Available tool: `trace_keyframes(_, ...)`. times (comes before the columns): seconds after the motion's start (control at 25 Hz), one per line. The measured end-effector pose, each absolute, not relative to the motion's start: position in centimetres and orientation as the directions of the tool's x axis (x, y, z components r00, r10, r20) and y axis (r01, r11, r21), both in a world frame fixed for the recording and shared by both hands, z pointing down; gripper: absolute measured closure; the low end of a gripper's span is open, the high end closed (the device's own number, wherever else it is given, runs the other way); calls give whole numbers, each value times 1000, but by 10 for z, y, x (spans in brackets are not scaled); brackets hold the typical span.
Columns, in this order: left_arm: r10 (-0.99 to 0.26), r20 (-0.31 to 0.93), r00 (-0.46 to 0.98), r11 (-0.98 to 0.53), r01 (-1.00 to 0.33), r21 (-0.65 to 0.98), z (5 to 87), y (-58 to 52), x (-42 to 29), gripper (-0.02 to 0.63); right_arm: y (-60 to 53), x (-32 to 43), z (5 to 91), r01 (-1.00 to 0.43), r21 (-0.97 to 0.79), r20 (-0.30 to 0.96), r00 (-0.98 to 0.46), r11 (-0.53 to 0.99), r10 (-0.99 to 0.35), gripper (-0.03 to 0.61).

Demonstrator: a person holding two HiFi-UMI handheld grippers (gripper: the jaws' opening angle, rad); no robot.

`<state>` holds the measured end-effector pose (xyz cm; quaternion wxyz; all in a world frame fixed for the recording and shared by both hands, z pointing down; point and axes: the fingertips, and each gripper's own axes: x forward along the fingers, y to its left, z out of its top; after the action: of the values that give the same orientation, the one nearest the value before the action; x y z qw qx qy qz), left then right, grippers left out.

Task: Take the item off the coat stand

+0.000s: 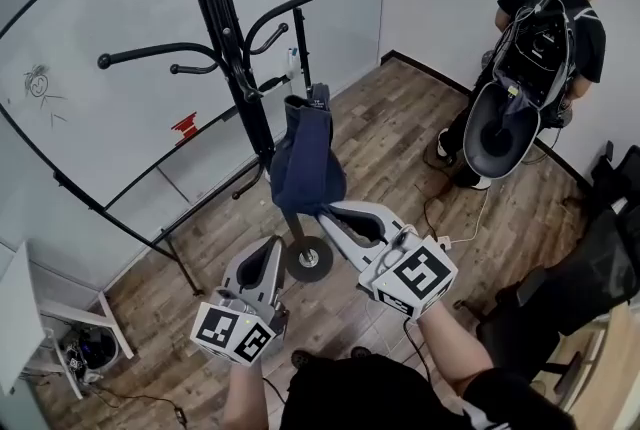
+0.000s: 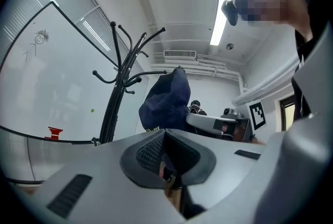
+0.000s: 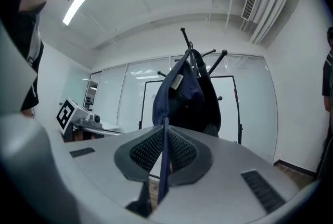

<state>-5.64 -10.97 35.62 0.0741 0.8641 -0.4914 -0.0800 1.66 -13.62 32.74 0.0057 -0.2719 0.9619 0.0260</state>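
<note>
The wooden floor (image 1: pixel 400 133) fills the room under me, and a big whiteboard (image 1: pixel 100 18) with a small doodle on it covers the wall at the far left. In front of that stands the black coat stand (image 1: pixel 228 38), its curved arms spreading out to left and right from the pole. Far off to the right another person (image 1: pixel 560 13) stands with their back to me, carrying a pack rig, and a dark office chair (image 1: pixel 600 263) sits at the near right. The thing I am after, a navy garment (image 1: pixel 305 163), hangs on the stand just right of the pole, drooping so that its lower edge is above the stand's round base (image 1: pixel 308 259). I hold my right tool (image 1: pixel 326 211) up to that lower edge, and its own view shows the two pads clenched on a thin fold of the navy cloth, which runs as a dark strip straight down between them, with the bulk of the garment rising beyond against the stand's hooks. My left tool (image 1: pixel 270 248) sits lower and to the left, near the base and apart from the cloth; in its own view the pads are pressed together, and I can make out nothing of the garment held there. From that side the garment shows as a rounded navy bundle beyond the tips, with my right tool reaching in from the right.
</note>
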Motion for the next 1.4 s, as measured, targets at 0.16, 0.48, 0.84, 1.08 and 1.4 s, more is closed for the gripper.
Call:
trace_keyframes(0.16, -856, -77, 511, -516, -835, 190, 349, -112, -33, 600, -134, 44, 325, -531, 39, -47, -847, 847, -529, 534)
trace_keyframes(0.48, -853, -84, 515, -521, -832, 188, 349, -103, -6, 600, -121, 81, 331, -545, 40, -49, -838, 837, -543, 534)
trace_keyframes(0.84, -850, -73, 522, -525, -828, 197, 356, -80, 15, 600, -96, 106, 342, -550, 35, -52, -835, 835, -548, 534)
trace_keyframes(1.08, -851, -68, 520, -523, -830, 195, 359, -68, 23, 600, -86, 116, 350, -562, 30, -41, -827, 827, -561, 534)
trace_keyframes(1.4, -846, -63, 529, -530, -824, 202, 364, -60, 37, 600, -80, 129, 351, -572, 31, -48, -820, 820, -570, 534)
